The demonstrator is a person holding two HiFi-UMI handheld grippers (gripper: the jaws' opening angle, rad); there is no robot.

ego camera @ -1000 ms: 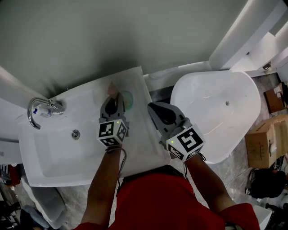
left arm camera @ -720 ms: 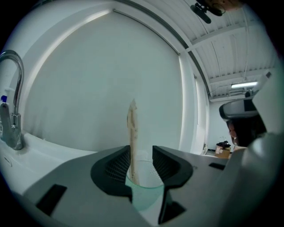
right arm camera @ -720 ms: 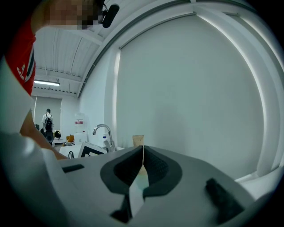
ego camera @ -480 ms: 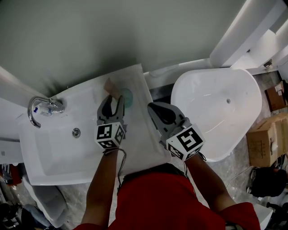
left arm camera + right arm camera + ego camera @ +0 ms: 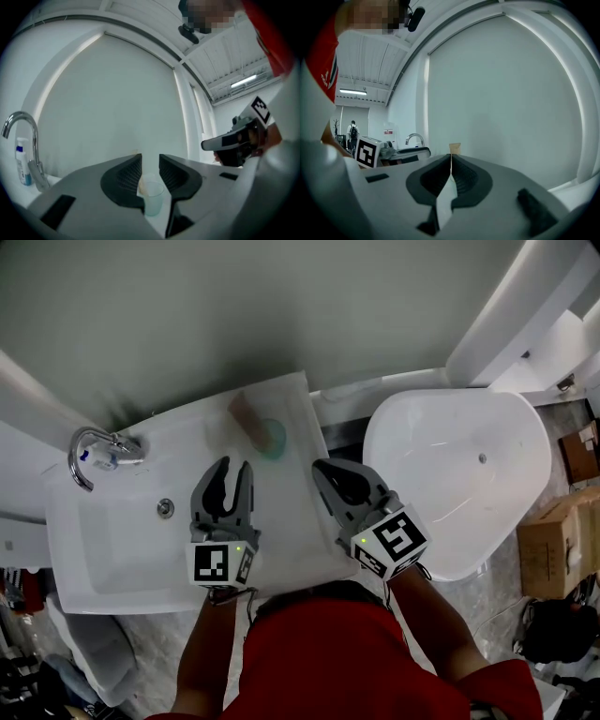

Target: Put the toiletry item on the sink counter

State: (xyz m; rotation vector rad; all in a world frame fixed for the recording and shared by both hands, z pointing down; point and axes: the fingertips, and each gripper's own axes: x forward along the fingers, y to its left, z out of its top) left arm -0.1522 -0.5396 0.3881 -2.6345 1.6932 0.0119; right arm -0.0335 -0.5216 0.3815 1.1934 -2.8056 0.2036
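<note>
A pale green translucent cup (image 5: 273, 439) stands at the far right corner of the white sink counter (image 5: 300, 531), with a brown oblong item (image 5: 247, 415) rising from it or right beside it. My left gripper (image 5: 232, 471) hovers over the counter a short way nearer than the cup, jaws apart and closing, nothing between them. In the left gripper view the cup (image 5: 153, 198) shows beyond the left gripper (image 5: 150, 169). My right gripper (image 5: 337, 474) is shut and empty at the counter's right edge; in its own view the right gripper (image 5: 451, 169) shows only a thin slit.
A chrome faucet (image 5: 89, 448) with a small blue-capped bottle (image 5: 105, 461) stands at the sink's far left, the drain (image 5: 165, 508) in the basin. A white tub (image 5: 459, 474) lies right of the counter. Cardboard boxes (image 5: 553, 540) sit on the floor farther right.
My left gripper let go at the cup, opened its jaws and drew back toward the person. The cup and brown item stay on the counter. The right gripper barely moved.
</note>
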